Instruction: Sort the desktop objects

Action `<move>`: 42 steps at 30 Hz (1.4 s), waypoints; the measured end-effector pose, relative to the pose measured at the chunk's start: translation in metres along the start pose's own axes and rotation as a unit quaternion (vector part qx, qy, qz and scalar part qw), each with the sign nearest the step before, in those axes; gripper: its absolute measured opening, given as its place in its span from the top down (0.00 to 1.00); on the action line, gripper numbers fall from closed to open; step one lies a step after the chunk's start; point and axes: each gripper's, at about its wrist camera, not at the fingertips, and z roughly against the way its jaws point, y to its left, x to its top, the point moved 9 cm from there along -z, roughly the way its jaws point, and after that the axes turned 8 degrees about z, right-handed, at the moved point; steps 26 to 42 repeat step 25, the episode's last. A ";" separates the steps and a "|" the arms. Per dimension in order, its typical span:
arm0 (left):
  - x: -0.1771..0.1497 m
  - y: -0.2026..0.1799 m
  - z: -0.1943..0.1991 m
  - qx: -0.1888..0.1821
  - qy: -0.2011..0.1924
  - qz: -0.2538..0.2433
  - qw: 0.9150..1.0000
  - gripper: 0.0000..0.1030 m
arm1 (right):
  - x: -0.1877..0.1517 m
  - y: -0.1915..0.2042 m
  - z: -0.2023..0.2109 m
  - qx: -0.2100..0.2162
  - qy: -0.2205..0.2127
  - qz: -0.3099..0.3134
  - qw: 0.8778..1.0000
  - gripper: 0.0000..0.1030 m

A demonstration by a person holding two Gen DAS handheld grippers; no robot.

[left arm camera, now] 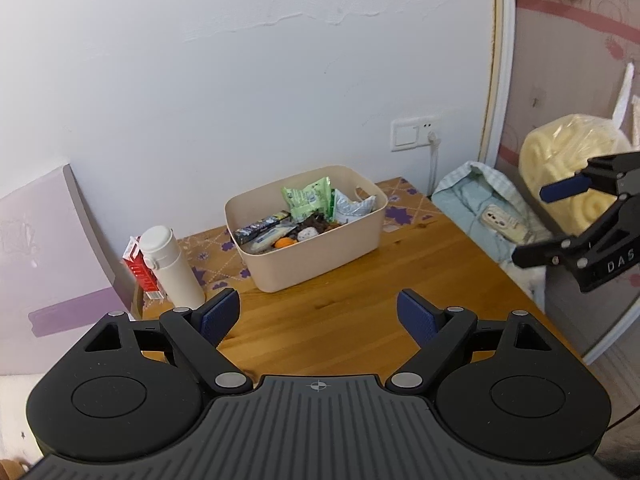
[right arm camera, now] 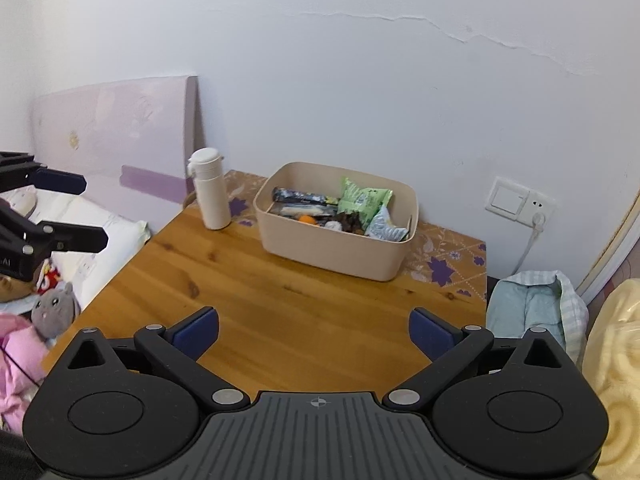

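A beige bin [left arm camera: 320,258] [right arm camera: 340,254] stands at the back of the wooden table [left arm camera: 340,320] [right arm camera: 280,308]. It holds several snacks: a green packet [left arm camera: 306,196] [right arm camera: 362,198], a dark bar [left arm camera: 262,224] [right arm camera: 304,197], a silver packet [left arm camera: 352,206] [right arm camera: 384,228] and something orange [left arm camera: 285,243] [right arm camera: 306,220]. A white bottle [left arm camera: 172,268] [right arm camera: 210,196] stands left of the bin. My left gripper [left arm camera: 318,314] [right arm camera: 90,212] is open and empty, short of the bin. My right gripper [right arm camera: 314,332] [left arm camera: 532,224] is open and empty above the table's front.
A red carton [left arm camera: 140,274] stands behind the bottle. A lilac board [left arm camera: 44,264] [right arm camera: 116,136] leans on the wall at the left. Bedding and plush toys [right arm camera: 52,312] lie left of the table. A blue cloth bundle [right arm camera: 532,308] [left arm camera: 480,204], power strip [left arm camera: 502,222] and yellow blanket [left arm camera: 568,152] lie right.
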 end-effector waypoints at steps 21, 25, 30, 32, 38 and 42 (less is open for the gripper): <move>-0.024 -0.019 0.060 -0.060 0.045 0.005 0.997 0.15 | -0.011 0.025 0.035 0.023 0.015 -0.013 1.000 0.00; -0.022 -0.024 0.060 -0.067 0.043 -0.009 0.997 0.15 | -0.011 0.026 0.032 0.022 0.022 -0.018 0.999 0.00; -0.022 -0.024 0.060 -0.067 0.043 -0.009 0.997 0.15 | -0.011 0.026 0.032 0.022 0.022 -0.018 0.999 0.00; -0.022 -0.024 0.060 -0.067 0.043 -0.009 0.997 0.15 | -0.011 0.026 0.032 0.022 0.022 -0.018 0.999 0.00; -0.022 -0.024 0.060 -0.067 0.043 -0.009 0.997 0.15 | -0.011 0.026 0.032 0.022 0.022 -0.018 0.999 0.00; -0.022 -0.024 0.060 -0.067 0.043 -0.009 0.997 0.15 | -0.011 0.026 0.032 0.022 0.022 -0.018 0.999 0.00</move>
